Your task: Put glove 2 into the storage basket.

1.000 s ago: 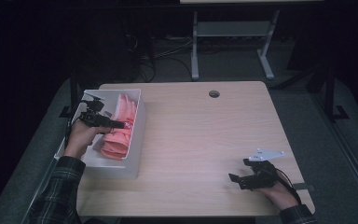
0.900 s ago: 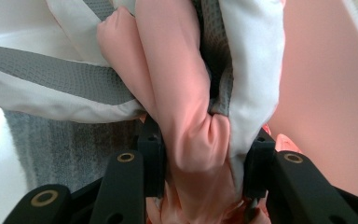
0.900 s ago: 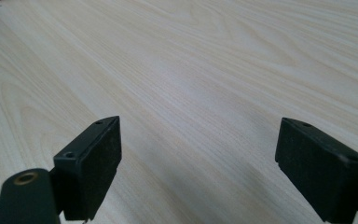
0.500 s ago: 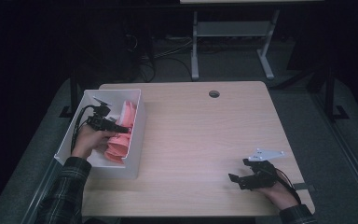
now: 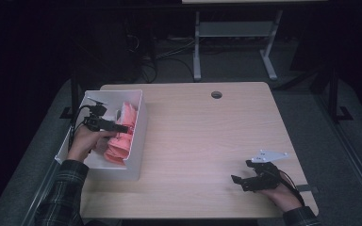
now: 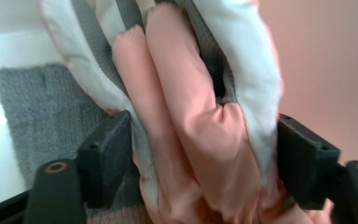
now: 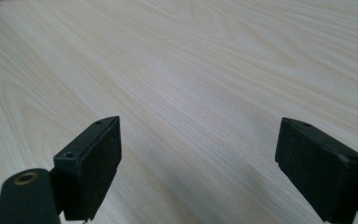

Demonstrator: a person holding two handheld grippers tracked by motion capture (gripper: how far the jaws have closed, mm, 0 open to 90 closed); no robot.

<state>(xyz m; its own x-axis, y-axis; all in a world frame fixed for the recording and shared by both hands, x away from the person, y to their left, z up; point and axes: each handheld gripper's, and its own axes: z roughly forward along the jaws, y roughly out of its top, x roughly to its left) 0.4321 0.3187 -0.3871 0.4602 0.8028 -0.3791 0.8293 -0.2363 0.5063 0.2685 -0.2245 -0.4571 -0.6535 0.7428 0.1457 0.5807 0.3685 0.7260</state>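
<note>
Puffy pink-and-white fabric roll (image 6: 200, 116) bulges between left tongs (image 6: 204, 154).

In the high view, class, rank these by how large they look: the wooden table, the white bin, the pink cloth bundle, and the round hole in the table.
1. Wooden table
2. White bin
3. Pink cloth bundle, lying inside the bin
4. Round hole, by the table's far edge

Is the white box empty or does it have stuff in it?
It has stuff in it. The white box holds pink cloth, and the left gripper reaches into it.
</note>
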